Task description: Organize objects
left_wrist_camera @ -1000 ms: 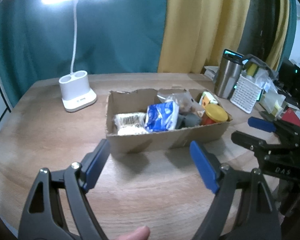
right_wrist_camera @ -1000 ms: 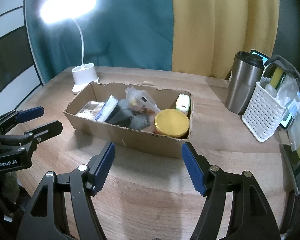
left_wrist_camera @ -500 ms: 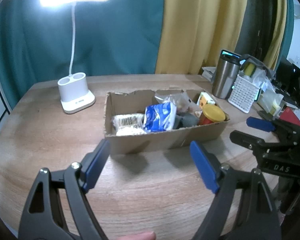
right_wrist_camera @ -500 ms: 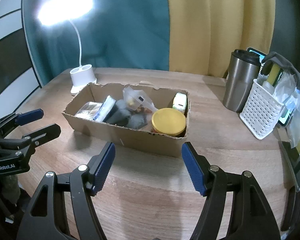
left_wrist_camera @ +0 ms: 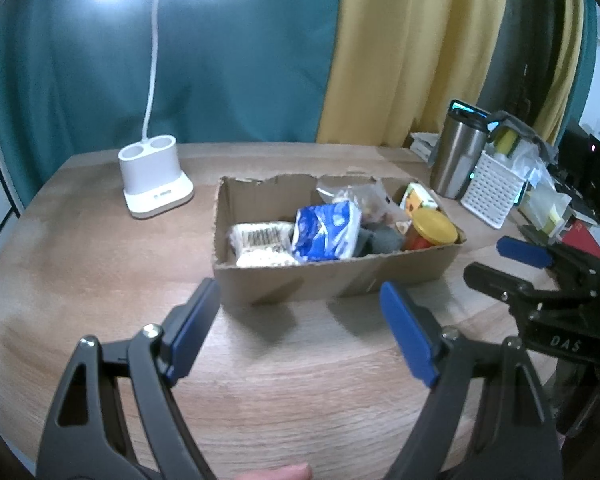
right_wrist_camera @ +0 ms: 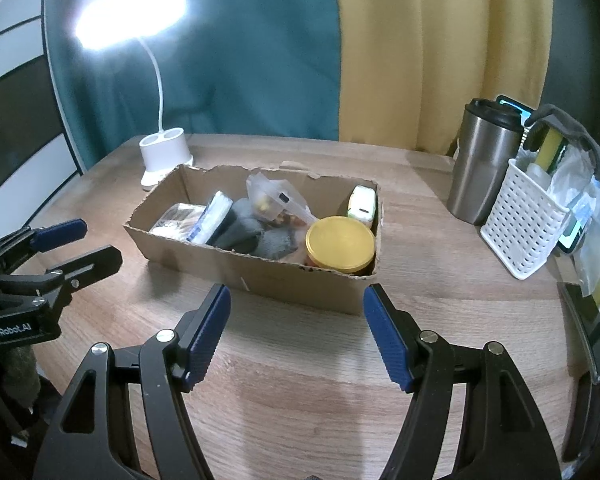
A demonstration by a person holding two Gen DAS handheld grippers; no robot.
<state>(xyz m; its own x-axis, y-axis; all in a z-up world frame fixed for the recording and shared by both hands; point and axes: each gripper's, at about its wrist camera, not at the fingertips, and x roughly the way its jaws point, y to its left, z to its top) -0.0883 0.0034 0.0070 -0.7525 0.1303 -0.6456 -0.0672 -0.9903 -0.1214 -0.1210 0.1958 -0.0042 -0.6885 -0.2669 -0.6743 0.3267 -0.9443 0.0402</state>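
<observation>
Both grippers hang over the light wooden table (left_wrist_camera: pixel 100 280) and point down at an angle toward an open brown cardboard box (left_wrist_camera: pixel 340 280) with torn edges. The left gripper (left_wrist_camera: pixel 300 320) has its blue-padded jaws wide apart and holds nothing; the box stands just ahead of its fingertips, not touching them. The right gripper (right_wrist_camera: pixel 296 320) also stands wide and empty, and the same box (right_wrist_camera: pixel 260 276) lies just ahead of it. Inside the box, seen from the left gripper, there is a white packet with a barcode (left_wrist_camera: pixel 260 240) at the left end, then a blue and white plastic pack (left_wrist_camera: pixel 326 232), some grey cloth (left_wrist_camera: pixel 380 240), a clear crumpled bag (left_wrist_camera: pixel 360 196) behind it, and a jar with a round yellow lid (left_wrist_camera: pixel 434 226) at the right end, with a small white and yellow carton (left_wrist_camera: pixel 418 200) beyond the jar. Far ahead and to the left of the box stands a white desk lamp (left_wrist_camera: pixel 156 192), switched on. To the right, beyond the box, are a steel travel mug with a black lid (right_wrist_camera: pixel 484 168) and a white perforated plastic basket (right_wrist_camera: pixel 524 224), close together.
</observation>
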